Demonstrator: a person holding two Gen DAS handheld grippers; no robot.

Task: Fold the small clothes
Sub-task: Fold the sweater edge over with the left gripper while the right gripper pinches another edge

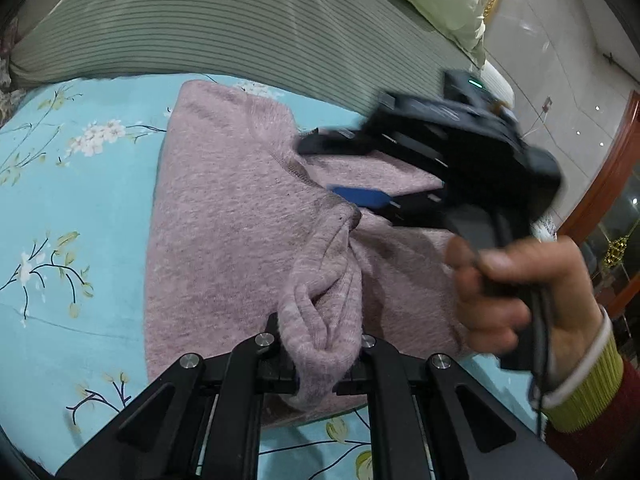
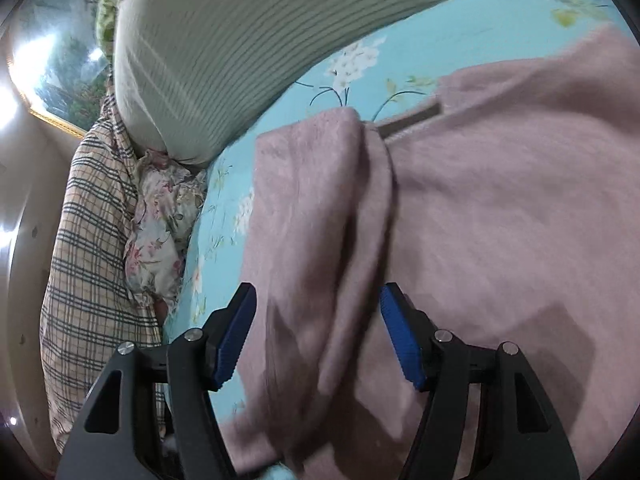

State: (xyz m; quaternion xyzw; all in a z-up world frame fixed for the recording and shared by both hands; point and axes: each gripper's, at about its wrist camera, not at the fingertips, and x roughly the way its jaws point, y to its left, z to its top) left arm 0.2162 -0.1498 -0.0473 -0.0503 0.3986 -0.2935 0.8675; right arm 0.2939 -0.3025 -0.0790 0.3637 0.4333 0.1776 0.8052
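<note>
Left wrist view: pinching a bunched fold of the pink sweater [image 1: 240, 208] between the nearly closed jaws of the left gripper [image 1: 318, 364], cloth gathering into a rumpled tuft right at the fingertips. Lying spread on the blue floral sheet [image 1: 72, 208], with the striped green quilt [image 1: 224, 20] beyond its far edge. Hovering over the sweater's right side, blurred: the right gripper [image 1: 348, 168], one blue pad [image 1: 352, 195] showing just above the knit, a hand [image 1: 516, 292] wrapping its handle, a ribbed yellow cuff [image 1: 588, 392] at the wrist. Right wrist view: standing wide apart, the right gripper [image 2: 318, 334] with blue pads [image 2: 236, 340] either side of a raised ridge of sweater [image 2: 500, 220], neither pad pressing the cloth, nothing gripped. Covering most of the right half of this view, a folded flap of sweater overlapping the main body. Sitting left of the sweater, past a strip of sheet [image 2: 280, 100]: a floral pillow [image 2: 160, 224] and a plaid cloth [image 2: 88, 240], with the quilt [image 2: 224, 40] above them.
</note>
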